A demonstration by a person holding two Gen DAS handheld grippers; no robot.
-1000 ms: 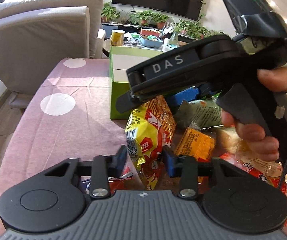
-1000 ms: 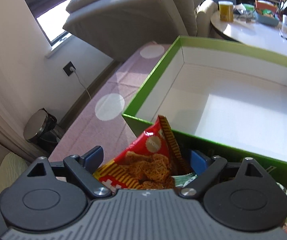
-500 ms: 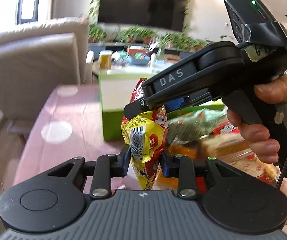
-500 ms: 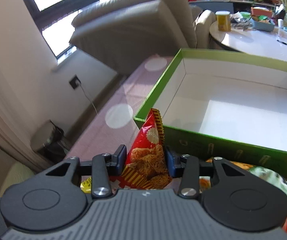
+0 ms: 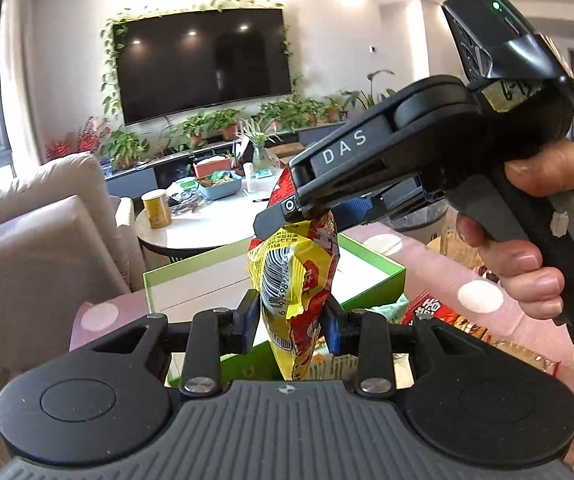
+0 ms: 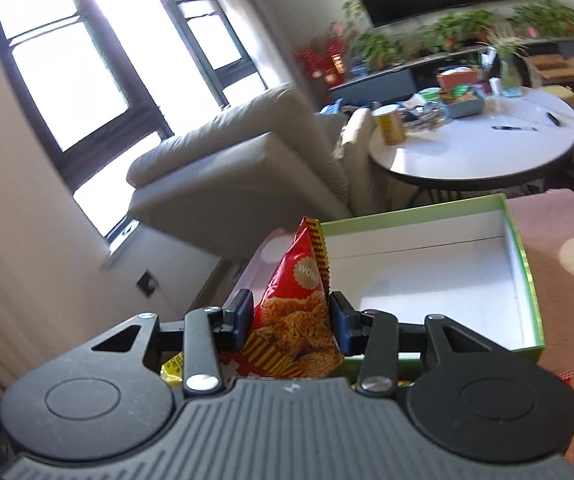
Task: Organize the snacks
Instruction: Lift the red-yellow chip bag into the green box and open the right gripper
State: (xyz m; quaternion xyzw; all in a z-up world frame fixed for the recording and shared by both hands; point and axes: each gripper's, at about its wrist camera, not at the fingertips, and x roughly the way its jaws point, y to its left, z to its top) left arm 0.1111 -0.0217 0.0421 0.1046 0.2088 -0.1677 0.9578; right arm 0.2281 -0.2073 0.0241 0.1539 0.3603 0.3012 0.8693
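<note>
Left gripper (image 5: 291,318): closed on the lower part of the snack bag (image 5: 293,276), one blue pad on each side.
Right gripper (image 6: 292,320): clamped on the same bag's (image 6: 297,304) upper part; in the left view it (image 5: 307,216) comes in from the right, held by a hand (image 5: 527,248).
Snack bag: yellow and red, barcode facing the left camera, noodle picture facing the right one; held upright in the air between both grippers, above the near edge of the box.
Box (image 6: 525,264): green outside, white inside, open, on the desk (image 6: 567,280); nothing shows inside it.
Desk: pink cloth with white dots.
Other snacks (image 5: 443,312): red and orange packets lying on the desk right of the box, under the hand.
</note>
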